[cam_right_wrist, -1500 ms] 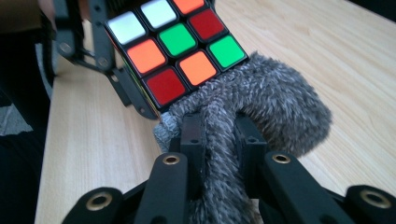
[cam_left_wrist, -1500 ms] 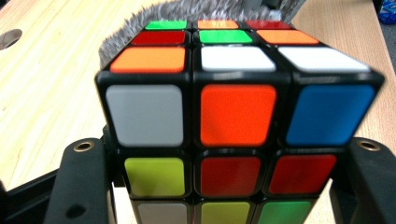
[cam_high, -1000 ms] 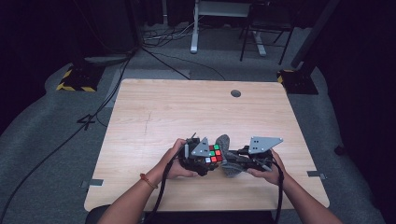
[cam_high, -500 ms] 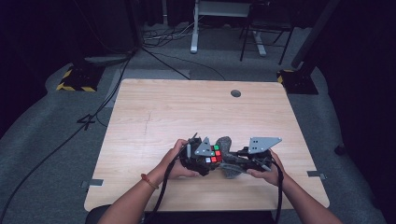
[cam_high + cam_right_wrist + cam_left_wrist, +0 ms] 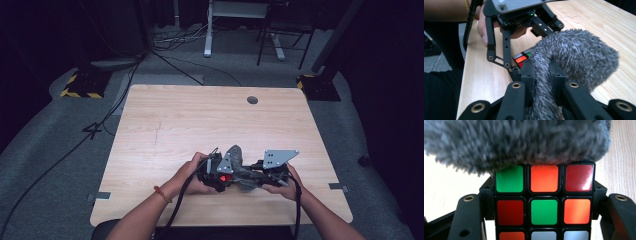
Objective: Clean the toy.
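Two grippers meet near the front edge of the table (image 5: 165, 120), each clamped on its own thing. Left gripper (image 5: 544, 202) has its black jaws pressed against the two sides of a puzzle cube (image 5: 544, 195) — green, orange, red and white tiles face its camera. Its jaws have just closed a little further on the cube. Right gripper (image 5: 541, 72) pinches a fold of a grey fluffy cloth (image 5: 579, 60) between its jaws — the cloth lies draped over the cube's top, touching it.
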